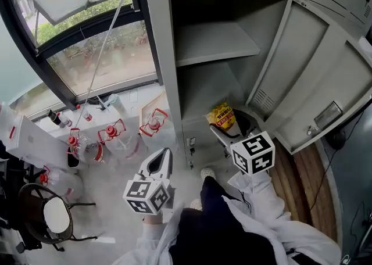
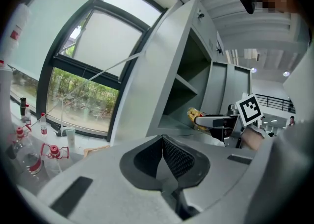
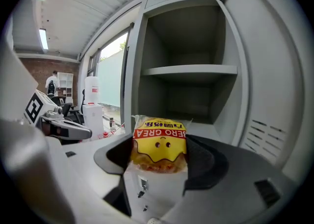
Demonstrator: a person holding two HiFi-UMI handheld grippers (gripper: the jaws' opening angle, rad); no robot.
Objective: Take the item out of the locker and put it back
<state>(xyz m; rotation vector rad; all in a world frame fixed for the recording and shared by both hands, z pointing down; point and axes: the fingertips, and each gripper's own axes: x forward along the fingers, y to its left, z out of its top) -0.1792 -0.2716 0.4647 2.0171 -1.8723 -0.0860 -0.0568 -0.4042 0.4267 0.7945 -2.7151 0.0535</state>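
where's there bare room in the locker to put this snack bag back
The upper shelf is bare, wall to wall. The compartment floor under it is bare too, bordered by the open door on its right. Either looks roomy enough for the snack bag. Crowded: below the window, where bottles cluster.

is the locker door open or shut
Open: the locker door is swung out to the right, and the shelf inside is in plain view.

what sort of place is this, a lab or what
Probably a lab or workshop room: a grey metal locker with its door open, a large window onto greenery, and red-capped plastic bottles below the window.
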